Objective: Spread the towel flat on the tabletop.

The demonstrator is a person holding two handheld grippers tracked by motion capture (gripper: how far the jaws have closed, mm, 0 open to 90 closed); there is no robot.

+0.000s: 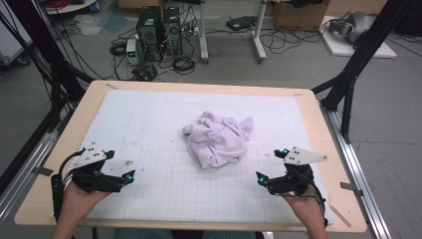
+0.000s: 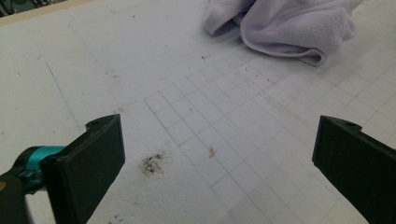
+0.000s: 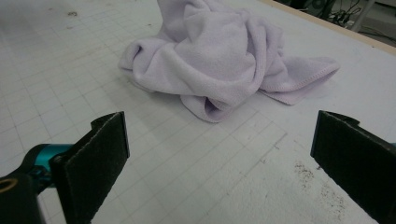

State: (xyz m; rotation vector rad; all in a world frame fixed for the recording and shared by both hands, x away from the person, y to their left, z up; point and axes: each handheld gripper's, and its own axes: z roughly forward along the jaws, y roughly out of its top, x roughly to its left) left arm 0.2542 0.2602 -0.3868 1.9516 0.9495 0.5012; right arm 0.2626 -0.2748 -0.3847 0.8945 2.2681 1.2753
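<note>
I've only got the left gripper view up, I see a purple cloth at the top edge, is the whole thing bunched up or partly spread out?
Observer: Bunched. In the high view the lilac towel sits in one crumpled heap near the middle of the gridded mat.
Operator: Where's my other gripper?
Observer: The right gripper rests at the mat's near right, jaws wide apart, towel ahead of it.
Operator: Any loose edge to grab?
Observer: Yes. The right gripper view shows a stitched hem corner lying flat on the mat, sticking out of the heap.
</note>
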